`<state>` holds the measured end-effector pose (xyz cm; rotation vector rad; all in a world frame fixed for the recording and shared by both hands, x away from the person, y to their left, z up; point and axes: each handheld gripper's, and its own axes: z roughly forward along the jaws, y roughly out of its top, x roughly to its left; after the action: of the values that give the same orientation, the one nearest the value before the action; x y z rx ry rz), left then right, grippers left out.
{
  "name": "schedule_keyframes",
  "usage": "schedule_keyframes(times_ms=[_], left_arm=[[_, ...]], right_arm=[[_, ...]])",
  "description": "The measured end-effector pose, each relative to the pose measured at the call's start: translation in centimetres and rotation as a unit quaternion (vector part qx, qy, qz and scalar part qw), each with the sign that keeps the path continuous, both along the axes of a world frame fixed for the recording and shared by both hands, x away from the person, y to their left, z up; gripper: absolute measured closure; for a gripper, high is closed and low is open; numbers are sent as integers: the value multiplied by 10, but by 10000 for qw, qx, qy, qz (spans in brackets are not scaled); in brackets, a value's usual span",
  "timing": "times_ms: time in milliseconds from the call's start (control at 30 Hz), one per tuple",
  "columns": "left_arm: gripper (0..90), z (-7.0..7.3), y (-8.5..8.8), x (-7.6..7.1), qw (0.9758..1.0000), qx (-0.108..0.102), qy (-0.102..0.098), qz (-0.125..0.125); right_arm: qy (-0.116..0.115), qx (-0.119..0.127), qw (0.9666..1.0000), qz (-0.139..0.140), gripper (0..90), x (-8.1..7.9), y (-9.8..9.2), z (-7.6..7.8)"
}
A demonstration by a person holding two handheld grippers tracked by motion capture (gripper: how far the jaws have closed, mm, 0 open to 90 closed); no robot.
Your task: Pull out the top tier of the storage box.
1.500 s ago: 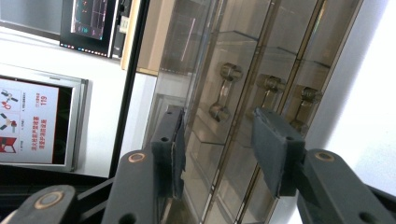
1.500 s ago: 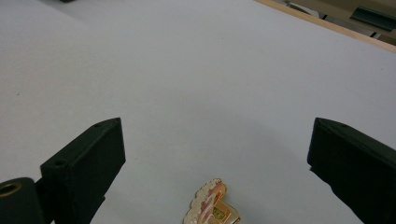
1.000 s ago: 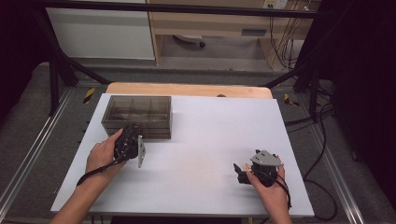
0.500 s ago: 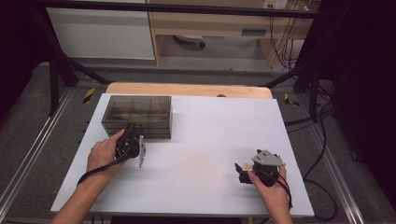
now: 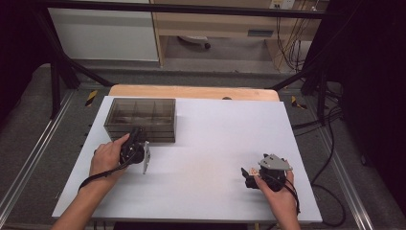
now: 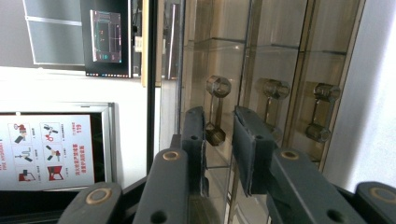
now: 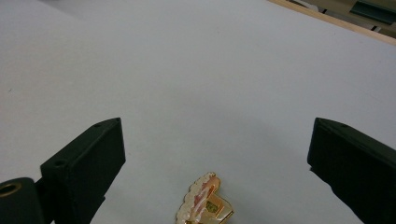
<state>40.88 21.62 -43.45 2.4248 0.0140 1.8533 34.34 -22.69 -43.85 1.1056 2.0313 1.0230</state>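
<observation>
The left gripper (image 5: pixel 139 143) sits against the front of the smoky drawer box (image 5: pixel 141 117) at the back left of the white surface (image 5: pixel 210 139), rolled onto its side so that its view shows the box turned a quarter. Between its jaws, and a little beyond their tips, lies the knob (image 6: pixel 215 112) of the nearest drawer: a short bar on two round posts, its long axis running along the jaw gap in that view rather than across it. The jaws have just been closing and now stand narrow with a slim gap; the knob is framed in that gap, but I cannot tell whether the pads (image 6: pixel 194 135) press on it yet, so I judge it not yet gripped. Two more knobs (image 6: pixel 275 105) lie farther to the side, clear of the jaws. What the next move turns on is this: the knob is straight ahead of the left jaws, so a small push in and a squeeze should catch it, then a pull away from the box. The right gripper (image 5: pixel 261 175) rests near the front right, well apart from the box, jaws spread wide over a small gold badge (image 7: pixel 205 200) lying between them, untouched.
</observation>
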Motion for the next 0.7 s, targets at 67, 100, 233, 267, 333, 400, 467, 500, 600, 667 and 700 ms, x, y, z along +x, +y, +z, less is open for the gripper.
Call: schedule_keyframes(times_ms=[67,100,233,267,333,400,467,500,600,667,700], left_arm=[[746,0,0,0,10000,27,-5,16],[745,0,-1,0,10000,44,-14,14],[769,0,0,0,10000,29,-70,-45],[778,0,0,0,9999,25,-85,-72],[787,-1,0,0,9999,65,-111,-94],[781,-2,0,0,9998,101,-152,-118],[778,-2,-1,0,9998,105,-153,-108],[775,-2,-1,0,9997,127,-162,-109],[771,-2,-1,0,9997,116,-158,-107],[777,-3,-1,0,9997,118,-178,-118],[782,-3,-1,0,9997,117,-180,-107]], right_arm=[[2,-15,10000,14,47,0,0,0],[9,-24,10000,16,48,0,0,0],[30,-8,10000,19,47,0,1,0],[25,-30,10000,32,48,0,1,0],[25,-34,10000,40,47,0,2,0],[21,-37,10000,49,47,0,2,0],[22,-39,10000,55,47,0,2,0],[26,-39,10000,56,47,0,1,0],[23,-44,10000,66,47,0,1,0],[50,-55,9999,72,47,0,1,0],[63,-74,9999,76,48,0,1,-1]])
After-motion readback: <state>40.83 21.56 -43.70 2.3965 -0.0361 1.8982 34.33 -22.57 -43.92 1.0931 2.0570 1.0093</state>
